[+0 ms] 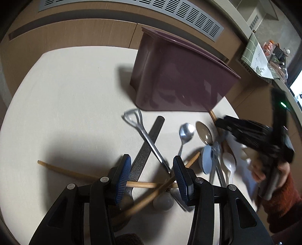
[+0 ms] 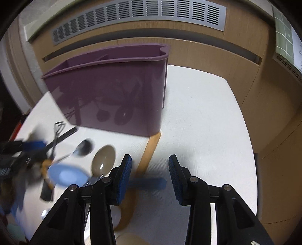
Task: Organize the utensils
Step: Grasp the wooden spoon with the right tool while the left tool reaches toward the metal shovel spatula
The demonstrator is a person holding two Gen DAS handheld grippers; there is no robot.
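A purple bin [image 1: 179,75] [image 2: 113,94] stands at the back of the white table [image 1: 66,94], with a heap of utensils in front of it. My left gripper [image 1: 151,169] is open above two crossed wooden sticks [image 1: 66,171], a black flat bar [image 1: 149,143] and a wire-ended metal tool [image 1: 143,132]; its pads touch nothing. My right gripper [image 2: 150,169] is open over a wooden handle [image 2: 149,150] and the handle of a blue spoon [image 2: 66,175]. Two metal spoons [image 1: 186,132] [image 1: 204,133] and a white spoon [image 1: 229,162] lie between the grippers.
Wooden cabinets with a grey vent grille [image 2: 141,17] curve behind the table. A hand in a rust-red sleeve [image 1: 283,197] holds the right gripper, which is blurred in the left wrist view. The table's right side [image 2: 207,113] is bare.
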